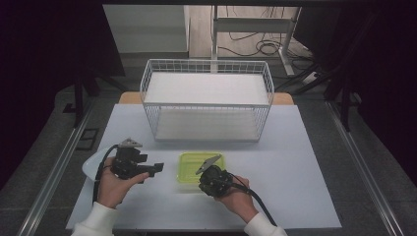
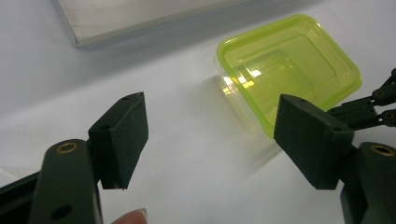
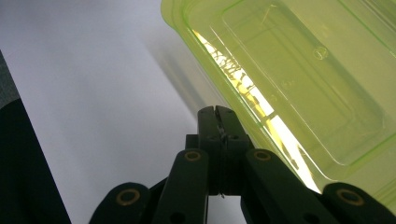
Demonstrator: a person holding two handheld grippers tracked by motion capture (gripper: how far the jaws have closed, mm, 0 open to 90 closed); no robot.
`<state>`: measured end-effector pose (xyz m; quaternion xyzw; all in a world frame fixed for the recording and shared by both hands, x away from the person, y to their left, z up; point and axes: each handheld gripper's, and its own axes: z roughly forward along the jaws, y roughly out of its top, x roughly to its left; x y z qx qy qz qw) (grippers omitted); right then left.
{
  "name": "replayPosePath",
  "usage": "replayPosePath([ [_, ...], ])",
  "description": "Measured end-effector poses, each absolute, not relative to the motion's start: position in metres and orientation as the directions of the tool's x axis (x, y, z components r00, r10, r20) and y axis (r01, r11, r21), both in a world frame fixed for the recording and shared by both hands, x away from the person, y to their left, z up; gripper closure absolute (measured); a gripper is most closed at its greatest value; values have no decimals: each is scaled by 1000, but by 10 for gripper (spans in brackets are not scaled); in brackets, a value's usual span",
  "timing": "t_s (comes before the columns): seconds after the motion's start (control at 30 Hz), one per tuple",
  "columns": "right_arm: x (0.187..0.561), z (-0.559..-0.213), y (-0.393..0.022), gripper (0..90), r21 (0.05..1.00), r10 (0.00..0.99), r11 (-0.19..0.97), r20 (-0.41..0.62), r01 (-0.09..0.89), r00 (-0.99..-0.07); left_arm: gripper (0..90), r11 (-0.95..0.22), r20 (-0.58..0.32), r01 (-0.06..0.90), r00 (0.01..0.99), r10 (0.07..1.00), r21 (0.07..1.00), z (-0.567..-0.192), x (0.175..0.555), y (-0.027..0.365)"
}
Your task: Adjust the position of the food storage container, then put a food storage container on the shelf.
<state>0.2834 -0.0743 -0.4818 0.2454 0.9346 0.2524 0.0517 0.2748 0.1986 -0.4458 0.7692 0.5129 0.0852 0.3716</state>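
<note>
We note the green-lidded box (image 1: 201, 168) lying flat on the worktop (image 1: 305, 196), near the middle of its near edge and well short of the wire basket (image 1: 206, 98) at the far edge. Right tongs (image 3: 217, 112) are clenched with nothing between the jaws, tips just beside the box's near rim; we cannot tell if they touch. Left tongs (image 2: 210, 140) stand released, jaws wide, near the box's left side.
</note>
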Motion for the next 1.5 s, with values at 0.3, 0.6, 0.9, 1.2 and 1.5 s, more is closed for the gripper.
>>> replayPosePath([
  [0.3, 280, -445, -106, 807, 637, 519, 625, 94, 452, -850, 252, -168, -279, 728, 450, 848, 664, -446, 274, 196],
  [0.6, 291, -447, -177, 311, 683, 668, 411, 225, 604, -709, 253, -153, -313, 735, 456, 833, 661, -446, 275, 186],
  [0.9, 310, -450, -217, 235, 696, 718, 300, 285, 652, -635, 252, -160, -319, 744, 458, 830, 649, -452, 275, 182],
  [1.2, 313, -450, -222, 238, 699, 718, 275, 307, 660, -625, 253, -142, -338, 746, 452, 825, 651, -452, 275, 183],
  [1.5, 315, -452, -217, 243, 694, 680, 279, 345, 664, -647, 253, -118, -360, 756, 435, 825, 644, -454, 276, 183],
])
